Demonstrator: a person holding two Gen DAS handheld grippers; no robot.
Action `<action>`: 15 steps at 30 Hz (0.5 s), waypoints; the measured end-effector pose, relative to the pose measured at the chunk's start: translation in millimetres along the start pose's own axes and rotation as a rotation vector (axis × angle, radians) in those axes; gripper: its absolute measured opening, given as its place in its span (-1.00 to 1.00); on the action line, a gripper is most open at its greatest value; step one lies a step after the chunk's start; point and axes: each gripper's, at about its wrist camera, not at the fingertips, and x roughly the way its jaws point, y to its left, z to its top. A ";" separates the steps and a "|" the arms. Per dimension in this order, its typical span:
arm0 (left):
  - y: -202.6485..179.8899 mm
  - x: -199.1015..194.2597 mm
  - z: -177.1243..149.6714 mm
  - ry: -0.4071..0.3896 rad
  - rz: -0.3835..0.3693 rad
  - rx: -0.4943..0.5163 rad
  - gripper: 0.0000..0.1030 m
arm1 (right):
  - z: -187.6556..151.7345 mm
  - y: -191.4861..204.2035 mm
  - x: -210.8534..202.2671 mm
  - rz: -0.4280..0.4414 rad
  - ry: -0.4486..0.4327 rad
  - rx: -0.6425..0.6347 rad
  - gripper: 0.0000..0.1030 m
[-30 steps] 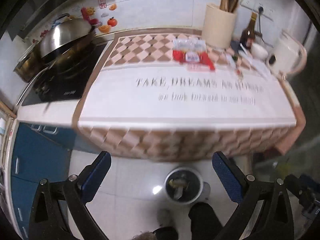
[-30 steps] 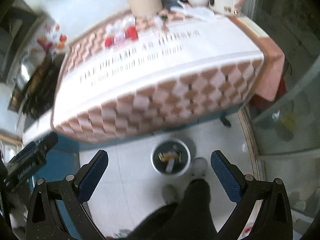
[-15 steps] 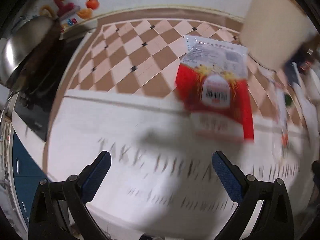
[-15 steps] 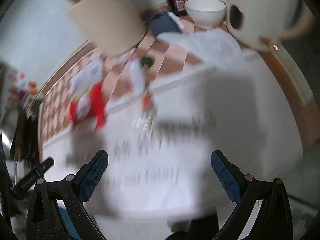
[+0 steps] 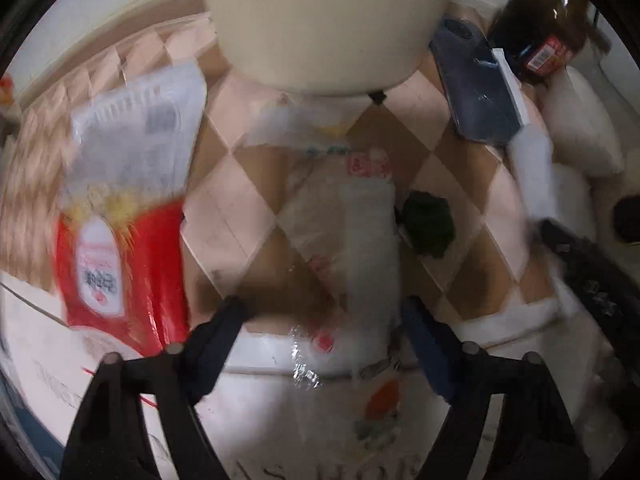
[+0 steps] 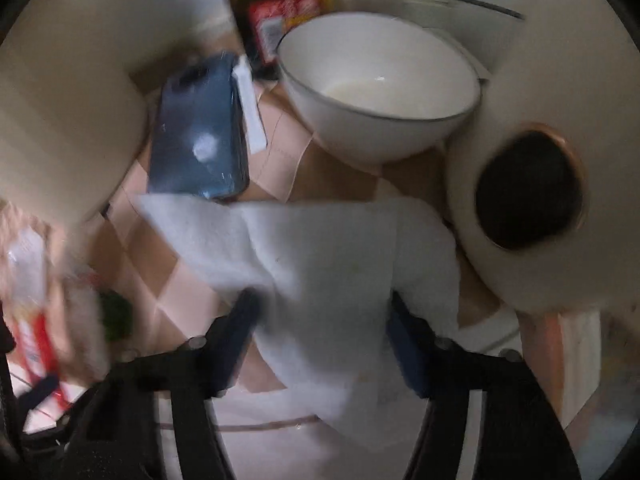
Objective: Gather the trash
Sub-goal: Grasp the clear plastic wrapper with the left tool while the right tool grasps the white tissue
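Two hand-held grippers, jaws just narrowing: left [image 5: 322, 322] straddles crinkly clear wrapper [image 5: 352, 240], right [image 6: 320, 312] soft white tissue [image 6: 332, 264].

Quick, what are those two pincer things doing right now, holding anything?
Left gripper: jaws just closing around a clear plastic wrapper; grip not yet certain.
Right gripper: jaws just closing around the white paper towel; grip unclear.

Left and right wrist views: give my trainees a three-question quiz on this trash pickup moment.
1. True or false: the white bowl stands on the phone.
2. What lies between the right gripper's fingers? A) white tissue B) spoon C) sponge
3. Fill in: the left gripper straddles a clear ____.
Key: 1 false, beside it. 2 A. 3 wrapper. Both grippers' jaws have just been closing, each around its item.
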 end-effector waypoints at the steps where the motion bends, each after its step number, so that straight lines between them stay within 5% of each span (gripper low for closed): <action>1: -2.8 -3.7 -2.1 -0.022 -0.004 0.018 0.13 | 0.7 2.4 -0.9 0.010 -0.020 -0.023 -0.42; 3: -3.3 -11.5 -6.8 -0.040 -0.002 0.034 -0.92 | 1.3 2.3 -2.6 0.017 -0.026 -0.027 -0.90; 9: 18.1 -38.4 -41.1 -0.059 -0.027 0.030 -0.98 | -22.6 -15.8 -20.8 0.134 -0.034 0.051 -0.91; 15: 53.1 -110.7 -113.4 -0.178 -0.023 0.054 -0.98 | -74.4 -22.2 -74.0 0.216 -0.084 0.098 -0.91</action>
